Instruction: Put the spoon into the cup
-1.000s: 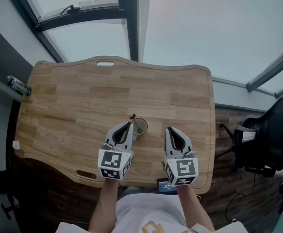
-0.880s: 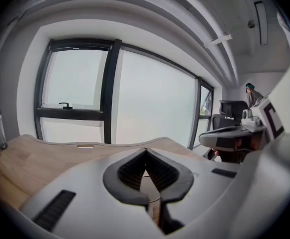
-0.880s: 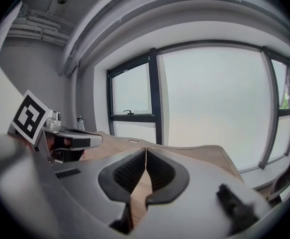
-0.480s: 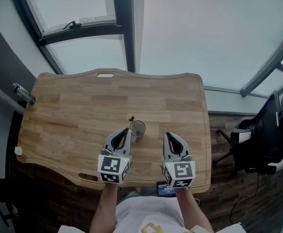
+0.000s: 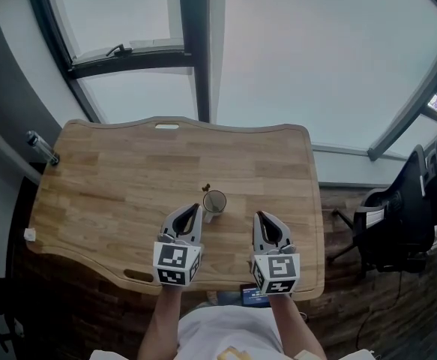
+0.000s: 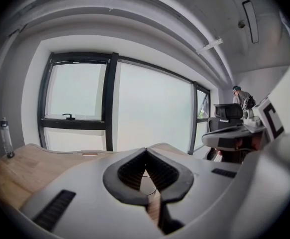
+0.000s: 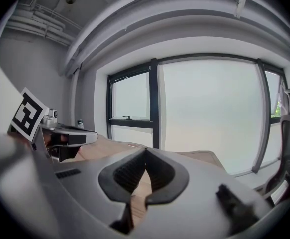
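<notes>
Backing toward the person, the left gripper point(image 5: 197, 208) and right gripper point(image 5: 259, 216) are sitting slightly farther from the small round grey cup point(image 5: 215, 201) on the pale wooden plank table point(image 5: 113, 178). The thin dark spoon point(image 5: 206, 189) is standing inside the cup. In the left gripper view, the ribbed dark pads point(image 6: 132, 169) are pressing together on nothing. The right gripper view is showing the same.

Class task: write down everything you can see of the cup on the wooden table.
The cup is small and round, pale and possibly see-through, though too small to name its material. It stands upright, mouth open, near the middle of the wooden table, toward the near edge. A dark slim tip, apparently the spoon, pokes out over its far-left rim. The shut left claw points at it from the near left, seemingly without touching.
</notes>
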Demonstrator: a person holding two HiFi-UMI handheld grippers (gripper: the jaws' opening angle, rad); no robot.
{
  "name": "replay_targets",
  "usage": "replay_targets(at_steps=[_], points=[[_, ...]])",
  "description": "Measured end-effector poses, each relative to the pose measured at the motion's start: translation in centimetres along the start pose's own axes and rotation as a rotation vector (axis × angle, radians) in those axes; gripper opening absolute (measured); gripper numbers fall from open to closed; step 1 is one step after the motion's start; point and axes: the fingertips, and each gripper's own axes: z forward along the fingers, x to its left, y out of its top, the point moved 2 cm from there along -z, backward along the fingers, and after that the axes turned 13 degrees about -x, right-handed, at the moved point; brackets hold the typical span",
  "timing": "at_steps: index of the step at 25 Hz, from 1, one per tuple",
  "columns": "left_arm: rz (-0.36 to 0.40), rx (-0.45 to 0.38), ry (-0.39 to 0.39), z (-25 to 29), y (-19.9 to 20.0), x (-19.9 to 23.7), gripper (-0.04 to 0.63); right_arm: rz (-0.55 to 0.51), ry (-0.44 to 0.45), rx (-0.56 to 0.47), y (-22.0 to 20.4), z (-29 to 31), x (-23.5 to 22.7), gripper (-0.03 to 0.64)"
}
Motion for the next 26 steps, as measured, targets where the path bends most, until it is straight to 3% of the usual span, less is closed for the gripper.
replay_targets(at_steps=[26], points=[[-0.015,0.024,0.027,0.0,-1.4,1.2,0.013,-0.022,0.064,0.027,-0.9,1.6,2.1,0.031]])
